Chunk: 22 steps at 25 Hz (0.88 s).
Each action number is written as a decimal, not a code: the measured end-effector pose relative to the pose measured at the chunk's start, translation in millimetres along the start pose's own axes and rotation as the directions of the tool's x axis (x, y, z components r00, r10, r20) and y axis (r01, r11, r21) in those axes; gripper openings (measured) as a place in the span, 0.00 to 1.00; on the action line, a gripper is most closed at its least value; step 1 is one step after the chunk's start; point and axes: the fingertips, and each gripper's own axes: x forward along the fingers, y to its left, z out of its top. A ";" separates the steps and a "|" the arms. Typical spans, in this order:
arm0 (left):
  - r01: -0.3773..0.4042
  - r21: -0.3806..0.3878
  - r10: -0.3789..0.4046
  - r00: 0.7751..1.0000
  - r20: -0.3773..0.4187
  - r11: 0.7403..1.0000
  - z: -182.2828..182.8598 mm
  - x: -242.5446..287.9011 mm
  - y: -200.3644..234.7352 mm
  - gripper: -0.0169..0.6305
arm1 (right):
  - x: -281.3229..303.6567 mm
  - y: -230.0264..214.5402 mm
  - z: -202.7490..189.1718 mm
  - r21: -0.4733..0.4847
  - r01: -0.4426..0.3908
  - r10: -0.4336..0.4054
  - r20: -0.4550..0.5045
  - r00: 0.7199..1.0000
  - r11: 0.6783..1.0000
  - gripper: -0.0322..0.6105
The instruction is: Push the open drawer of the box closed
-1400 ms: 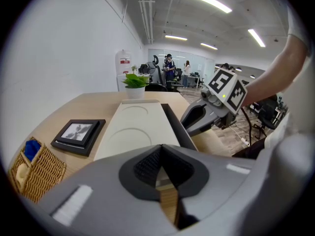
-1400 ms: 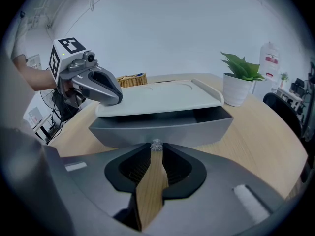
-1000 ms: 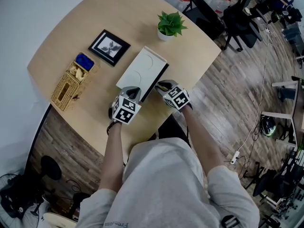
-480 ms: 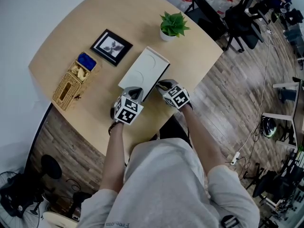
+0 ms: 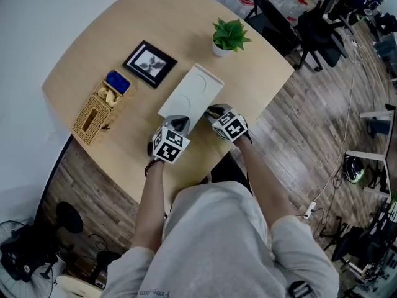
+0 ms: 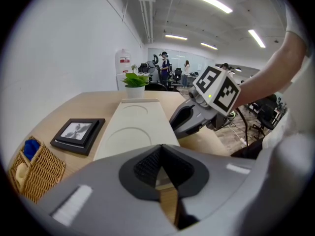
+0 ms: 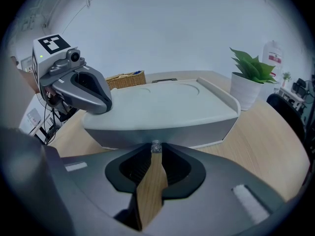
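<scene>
A flat white box point(image 5: 189, 98) lies in the middle of the wooden table point(image 5: 124, 30). Its drawer front point(image 7: 162, 132) is the grey band along the box's right long side, and it looks pushed in level with the box. My right gripper point(image 5: 211, 110) is shut, its tips pressed against that front at a small silvery knob point(image 7: 156, 147). At the box's near end, my left gripper point(image 5: 175, 121) is also shut, its tip against the white top point(image 6: 133, 127). Neither gripper holds anything.
A potted plant point(image 5: 231, 36) stands past the box's far end. A black picture frame point(image 5: 149, 63) and a wicker basket point(image 5: 99, 107) lie to its left. The table's right edge runs just behind my right gripper, with wood floor and office chairs point(image 5: 310, 23) beyond.
The dark strip of open drawer along the box's right side has narrowed and no longer shows. My right gripper has moved left against the box. The left gripper stayed at the near end.
</scene>
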 end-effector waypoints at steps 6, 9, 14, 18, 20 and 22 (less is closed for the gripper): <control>-0.008 -0.007 0.008 1.000 -0.004 1.000 -0.2 0.7 2.3 0.11 | 0.2 -0.6 0.2 0.016 0.005 -0.005 0.000 1.000 1.000 0.16; -0.009 -0.022 0.009 1.000 -0.013 1.000 -0.6 1.2 1.8 0.11 | -3.8 -0.4 -0.8 0.028 0.029 -0.030 0.017 0.999 0.999 0.16; -0.021 -0.057 0.020 1.000 -0.021 0.998 -2.6 2.9 4.4 0.11 | -12.4 -0.8 -4.2 0.055 0.057 -0.060 0.046 0.997 0.997 0.16; -0.044 -0.063 0.043 0.999 -0.025 0.997 -7.8 7.9 12.2 0.11 | -26.9 -2.5 -5.0 0.076 0.072 -0.078 0.082 0.994 0.995 0.16; -0.046 -0.084 0.044 0.999 -0.030 0.995 -7.8 7.4 11.5 0.11 | -37.5 -1.4 -5.4 0.091 0.080 -0.090 0.105 0.990 0.993 0.16; -0.045 -0.107 0.041 0.998 -0.038 0.993 -7.8 6.7 10.0 0.11 | -47.9 1.4 -6.1 0.101 0.092 -0.104 0.126 0.987 0.991 0.16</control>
